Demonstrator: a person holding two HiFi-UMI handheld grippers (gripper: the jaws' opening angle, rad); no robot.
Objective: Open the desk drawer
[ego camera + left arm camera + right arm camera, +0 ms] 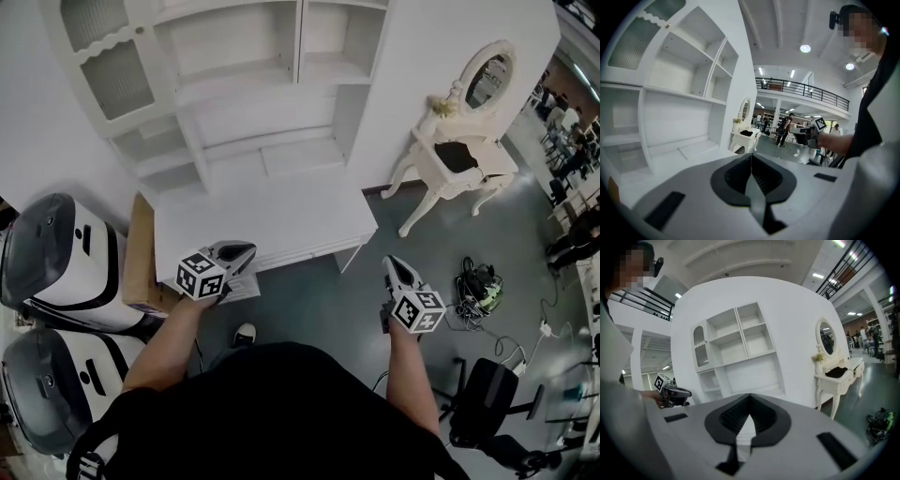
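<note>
Black shirt fabric (281, 412) fills the bottom of the head view, and two bare forearms reach forward from it. Each hand carries a gripper. The left gripper (247, 251) is clenched, its jaws pressed together on nothing, and hangs over the near left corner of the desk top (272, 220). The right gripper (390, 262) is also closed and empty. It hovers over the floor (309, 300) to the right of the desk, well apart from it.

The floor is smooth and grey-green. On it lie a shoe (246, 332), a tangle of cables (478, 284) and a black chair (483, 394). Two rounded grey-and-white machines (56, 258) stand at the left, with a brown panel (141, 246) between them and the desk.

The desk drawer (305, 256) sits under the desk top's front edge, between the two grippers. It shows only as a narrow white strip and appears pushed in. Its front faces the person, and its long axis runs along that edge, from lower left to upper right in the head view.

Behind the bare white desk top rises a white shelf unit (244, 75) against a white wall (422, 47). Farther right stands a white vanity table (459, 164) with an oval mirror (489, 80). Beyond it the room opens into a large lit hall with a railed balcony (806, 89).
</note>
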